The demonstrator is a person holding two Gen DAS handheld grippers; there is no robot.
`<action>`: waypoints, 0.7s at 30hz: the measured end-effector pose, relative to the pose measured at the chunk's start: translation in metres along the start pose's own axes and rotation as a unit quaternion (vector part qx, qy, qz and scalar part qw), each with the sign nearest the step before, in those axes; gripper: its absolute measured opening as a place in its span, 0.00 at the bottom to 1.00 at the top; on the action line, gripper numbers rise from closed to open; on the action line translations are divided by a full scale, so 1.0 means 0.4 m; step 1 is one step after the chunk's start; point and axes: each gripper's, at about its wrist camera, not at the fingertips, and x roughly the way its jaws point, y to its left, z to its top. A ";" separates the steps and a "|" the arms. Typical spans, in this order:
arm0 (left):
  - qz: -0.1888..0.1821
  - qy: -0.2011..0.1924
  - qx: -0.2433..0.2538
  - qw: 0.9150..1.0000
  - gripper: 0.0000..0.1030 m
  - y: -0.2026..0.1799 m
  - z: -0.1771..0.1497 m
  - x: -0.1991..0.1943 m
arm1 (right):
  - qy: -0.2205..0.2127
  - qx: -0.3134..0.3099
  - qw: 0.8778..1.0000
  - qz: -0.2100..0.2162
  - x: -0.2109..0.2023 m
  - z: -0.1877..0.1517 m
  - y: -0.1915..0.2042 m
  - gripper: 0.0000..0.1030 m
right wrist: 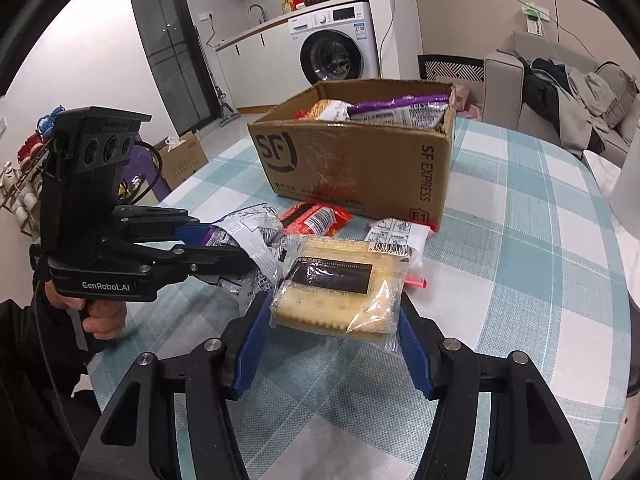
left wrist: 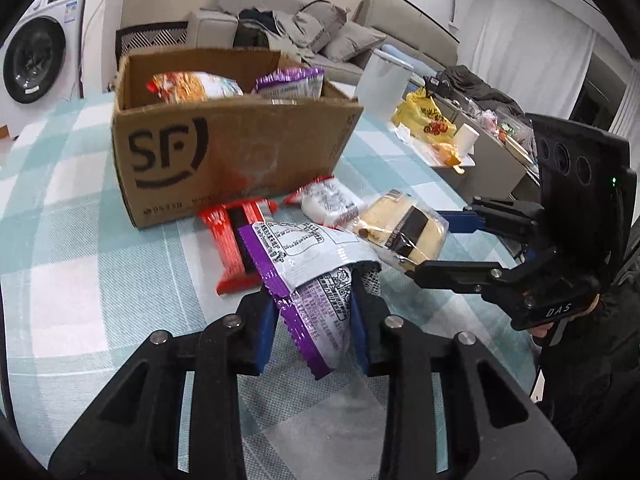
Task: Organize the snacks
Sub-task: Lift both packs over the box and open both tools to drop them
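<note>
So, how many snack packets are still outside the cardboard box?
4. The purple packet is in the left gripper, the cracker pack between the right gripper's fingers, and the red packet and white packet lie before the box. More may be hidden.

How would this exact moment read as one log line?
left gripper: shut on purple packet | right gripper: around cracker pack | box: partly filled
</note>
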 end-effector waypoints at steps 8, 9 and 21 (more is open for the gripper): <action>0.013 -0.026 -0.003 1.000 0.27 0.016 0.015 -0.063 | -0.026 0.003 1.000 0.003 -0.030 0.012 0.006 0.59; 0.014 -0.029 -0.003 0.999 0.27 0.018 0.015 -0.071 | -0.030 0.004 1.000 0.004 -0.032 0.013 0.006 0.59; 0.035 -0.067 -0.009 0.997 0.27 0.033 0.033 -0.148 | -0.073 0.023 0.997 0.006 -0.074 0.031 0.007 0.59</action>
